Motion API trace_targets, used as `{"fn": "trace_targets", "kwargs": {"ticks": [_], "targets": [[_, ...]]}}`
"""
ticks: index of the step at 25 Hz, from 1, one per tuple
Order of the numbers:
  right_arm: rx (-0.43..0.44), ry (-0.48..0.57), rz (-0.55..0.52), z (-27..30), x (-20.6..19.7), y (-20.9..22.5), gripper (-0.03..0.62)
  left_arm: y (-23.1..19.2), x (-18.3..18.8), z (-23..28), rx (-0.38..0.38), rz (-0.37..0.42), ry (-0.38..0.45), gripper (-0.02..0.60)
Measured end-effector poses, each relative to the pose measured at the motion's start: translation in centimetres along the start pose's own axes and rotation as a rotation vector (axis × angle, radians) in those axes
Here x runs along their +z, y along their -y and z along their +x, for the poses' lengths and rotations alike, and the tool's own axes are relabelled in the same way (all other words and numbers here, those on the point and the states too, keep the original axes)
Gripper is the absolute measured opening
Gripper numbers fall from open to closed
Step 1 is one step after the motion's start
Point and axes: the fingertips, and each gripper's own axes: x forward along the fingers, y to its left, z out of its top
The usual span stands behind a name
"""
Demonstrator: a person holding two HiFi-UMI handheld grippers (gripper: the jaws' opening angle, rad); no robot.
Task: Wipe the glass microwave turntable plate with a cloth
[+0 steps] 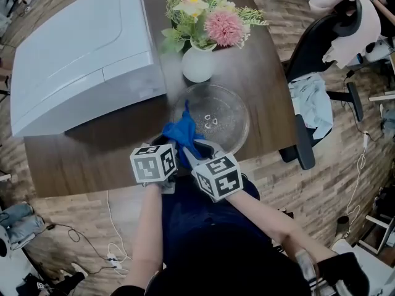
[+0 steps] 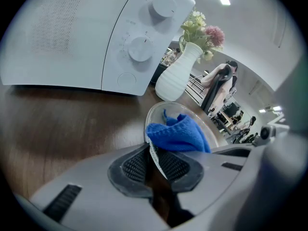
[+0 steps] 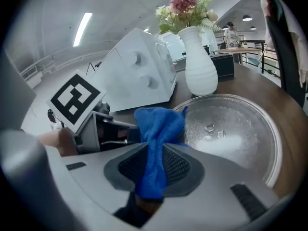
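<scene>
The glass turntable plate (image 1: 219, 119) lies on the dark wooden table (image 1: 92, 159), in front of the vase. My left gripper (image 1: 168, 144) is shut on the plate's near-left rim (image 2: 150, 129), and the thin glass edge runs between its pads (image 2: 137, 165). My right gripper (image 1: 193, 151) is shut on a bunched blue cloth (image 1: 182, 131). The cloth (image 3: 156, 129) stands up out of the jaws and rests over the plate's near-left edge (image 3: 192, 110). Both grippers sit side by side at the table's front edge. The cloth (image 2: 179, 134) also shows just beyond the left gripper's (image 2: 154, 163) fingertips.
A white microwave (image 1: 80, 54) fills the table's left half. A white vase (image 1: 197, 65) of flowers stands just behind the plate. An office chair (image 1: 321, 60) with clothes over it is to the right of the table. Cables (image 1: 105, 251) lie on the floor.
</scene>
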Motion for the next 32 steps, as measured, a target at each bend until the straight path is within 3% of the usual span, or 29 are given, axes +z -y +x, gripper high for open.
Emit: {"fn": "trace_targets", "kwargs": {"ticks": [18,32], "targets": [[-0.069,-0.041,-0.095,-1.3,-2.6,2.6,0.077,-0.1,0.0,0.0,0.009,0.009,0.004,0.053],[-0.112,-0.038,-0.024,-3.9,-3.2,6.3,0.077,-0.1,0.0,0.0,0.002,0.004,0.002,0.054]]}}
